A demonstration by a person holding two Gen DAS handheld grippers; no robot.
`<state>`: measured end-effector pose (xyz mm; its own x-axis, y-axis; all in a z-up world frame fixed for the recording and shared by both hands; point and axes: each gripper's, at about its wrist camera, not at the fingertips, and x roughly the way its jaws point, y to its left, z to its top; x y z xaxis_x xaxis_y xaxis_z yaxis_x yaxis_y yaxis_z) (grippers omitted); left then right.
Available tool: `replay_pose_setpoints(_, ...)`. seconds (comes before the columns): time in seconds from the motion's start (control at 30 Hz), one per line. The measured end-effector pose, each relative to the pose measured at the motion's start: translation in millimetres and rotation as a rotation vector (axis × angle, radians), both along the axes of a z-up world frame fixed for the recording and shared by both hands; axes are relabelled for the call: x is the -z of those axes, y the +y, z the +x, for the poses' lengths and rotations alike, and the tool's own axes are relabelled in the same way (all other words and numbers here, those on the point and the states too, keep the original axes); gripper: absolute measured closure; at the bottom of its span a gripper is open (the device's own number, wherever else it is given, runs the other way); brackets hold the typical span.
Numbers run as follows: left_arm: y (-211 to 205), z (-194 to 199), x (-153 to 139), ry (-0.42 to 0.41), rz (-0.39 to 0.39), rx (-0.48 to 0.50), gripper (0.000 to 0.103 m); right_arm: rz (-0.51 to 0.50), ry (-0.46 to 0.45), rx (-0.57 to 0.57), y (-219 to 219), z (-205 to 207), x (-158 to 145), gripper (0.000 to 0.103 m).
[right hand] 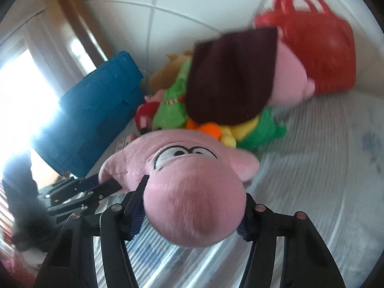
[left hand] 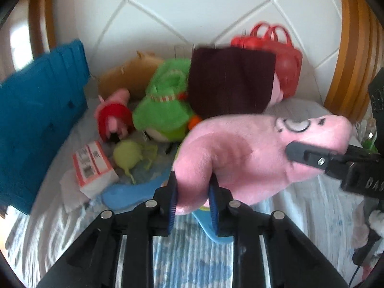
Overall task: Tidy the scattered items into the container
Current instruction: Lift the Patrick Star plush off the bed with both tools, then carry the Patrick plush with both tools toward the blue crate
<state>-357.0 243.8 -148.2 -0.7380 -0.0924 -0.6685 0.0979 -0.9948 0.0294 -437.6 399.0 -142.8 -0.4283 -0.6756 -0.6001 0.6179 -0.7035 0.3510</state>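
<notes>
Pink plush fills the middle of both views: a large soft pig toy [left hand: 240, 153] with embroidered round eyes and a dark maroon cloth dress is lifted above a bed covered in a pale blue-and-white patterned sheet [left hand: 187, 259]. The left gripper [left hand: 193, 206], black with blue ribbed pads, is pinched tight on a narrow pink limb of the pig, the plush bulging out above its fingertips. The right gripper [right hand: 192, 206] is clamped around the pig's rounded snout, its pads pressing in on either side; in the left wrist view one of its black fingers [left hand: 309, 157] lies against the pig's face just below the eye.

Behind the held toy, toward the head edge of the bed, sits a heap of other things. A bright green plush creature [left hand: 165, 105] with a striped ribbon lies against a small pink pig doll in a red dress [left hand: 115, 117]. In front of those, a pale yellow-green knotted bag [left hand: 132, 154] rests beside a white and orange cardboard carton [left hand: 92, 165], and a flat blue piece [left hand: 134, 192] lies nearest the left gripper. A tan cardboard box [left hand: 129, 74] stands open behind the green plush. A red plastic basket with looped handles [right hand: 319, 50] sits at the far right corner of the bed against a white quilted headboard [left hand: 182, 12]. A teal fabric cushion [left hand: 38, 120] leans along the left edge.
</notes>
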Motion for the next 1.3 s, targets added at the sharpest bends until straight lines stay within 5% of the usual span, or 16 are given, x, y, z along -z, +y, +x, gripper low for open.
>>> replay_pose_setpoints(0.2,0.0,37.2,-46.7,0.072,-0.019,-0.006,0.081,-0.024,0.140,-0.068,-1.0,32.5,-55.4,0.045)
replay_pose_setpoints(0.43,-3.0,81.5,-90.8,0.125,-0.051,-0.062,0.081,-0.055,0.194,-0.129,-6.3,65.1,-100.3,0.045)
replay_pose_setpoints(1.3,-106.1,292.4,-123.9,0.157,-0.058,-0.370,0.081,-0.071,0.246,-0.443,-131.8,237.6,-142.4,0.045)
